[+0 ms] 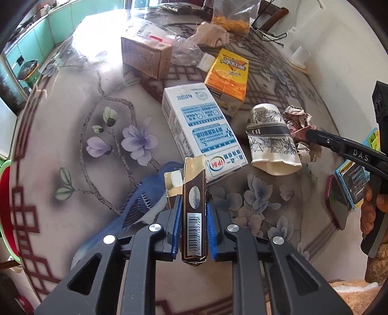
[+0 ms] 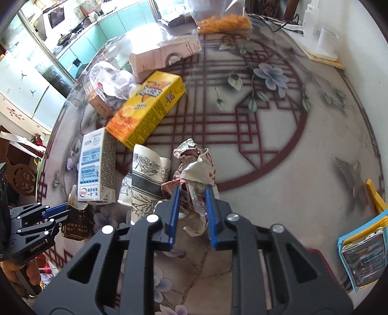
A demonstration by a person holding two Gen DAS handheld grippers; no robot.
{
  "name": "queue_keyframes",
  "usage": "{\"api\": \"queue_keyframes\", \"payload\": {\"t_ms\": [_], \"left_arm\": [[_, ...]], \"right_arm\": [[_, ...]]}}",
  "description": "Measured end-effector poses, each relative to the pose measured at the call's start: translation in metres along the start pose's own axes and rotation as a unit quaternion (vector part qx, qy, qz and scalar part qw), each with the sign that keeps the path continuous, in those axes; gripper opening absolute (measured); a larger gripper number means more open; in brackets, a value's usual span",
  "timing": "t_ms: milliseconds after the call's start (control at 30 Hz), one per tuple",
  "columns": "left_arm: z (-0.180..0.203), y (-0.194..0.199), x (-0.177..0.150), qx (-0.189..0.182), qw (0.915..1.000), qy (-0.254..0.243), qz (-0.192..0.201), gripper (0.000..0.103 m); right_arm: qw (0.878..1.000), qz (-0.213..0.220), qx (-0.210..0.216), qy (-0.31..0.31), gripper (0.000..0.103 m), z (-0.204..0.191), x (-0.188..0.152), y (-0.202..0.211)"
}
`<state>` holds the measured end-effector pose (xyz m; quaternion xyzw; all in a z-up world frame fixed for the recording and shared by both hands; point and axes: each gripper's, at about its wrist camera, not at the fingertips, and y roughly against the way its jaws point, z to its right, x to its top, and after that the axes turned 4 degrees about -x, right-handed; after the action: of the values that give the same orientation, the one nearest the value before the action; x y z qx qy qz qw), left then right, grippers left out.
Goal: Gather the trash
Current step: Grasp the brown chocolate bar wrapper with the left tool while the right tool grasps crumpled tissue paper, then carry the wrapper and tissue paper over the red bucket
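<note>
A small brown cigarette pack (image 1: 194,213) with a torn-open top is clamped between the blue pads of the left gripper (image 1: 193,213); a crumpled paper wrapper (image 2: 194,179) is pinched by the right gripper (image 2: 192,213); beyond, on the flower-printed round table (image 2: 303,169), a squashed paper cup (image 2: 148,174), a blue-and-white milk carton (image 1: 201,128) and a yellow box (image 1: 228,75) are seen lying close together.

surface (image 2: 303,150): floral print with red lattice | phone (image 1: 337,206): right edge | green cabinets (image 2: 106,26): background | bagged orange snacks (image 2: 225,21): far edge

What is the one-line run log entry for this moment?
left hand-held gripper: shut on cigarette pack | right hand-held gripper: shut on crumpled wrapper | table: milk carton, paper cup remain
</note>
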<state>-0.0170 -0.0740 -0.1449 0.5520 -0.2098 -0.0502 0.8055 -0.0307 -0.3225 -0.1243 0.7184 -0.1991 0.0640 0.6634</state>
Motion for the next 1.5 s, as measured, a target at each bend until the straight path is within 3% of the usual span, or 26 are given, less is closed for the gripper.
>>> {"api": "queue_keyframes", "payload": {"t_ms": [333, 600, 1133, 1500], "left_arm": [[-0.015, 0.028, 0.005, 0.005, 0.9992, 0.003, 0.039, 0.016], [-0.047, 0.045, -0.006, 0.001, 0.9983, 0.021, 0.055, 0.016], [-0.142, 0.092, -0.016, -0.007, 0.9958, 0.032, 0.086, 0.016], [-0.214, 0.122, -0.039, 0.005, 0.9927, 0.066, 0.101, 0.016]], "right_arm": [[1.0, 0.022, 0.001, 0.003, 0.021, -0.014, 0.01, 0.012], [0.999, 0.028, -0.003, 0.021, 0.021, -0.051, 0.017, 0.015], [0.996, 0.072, -0.008, 0.044, 0.021, -0.164, 0.024, 0.043], [0.994, 0.077, 0.011, 0.077, 0.021, -0.245, 0.024, 0.039]]}}
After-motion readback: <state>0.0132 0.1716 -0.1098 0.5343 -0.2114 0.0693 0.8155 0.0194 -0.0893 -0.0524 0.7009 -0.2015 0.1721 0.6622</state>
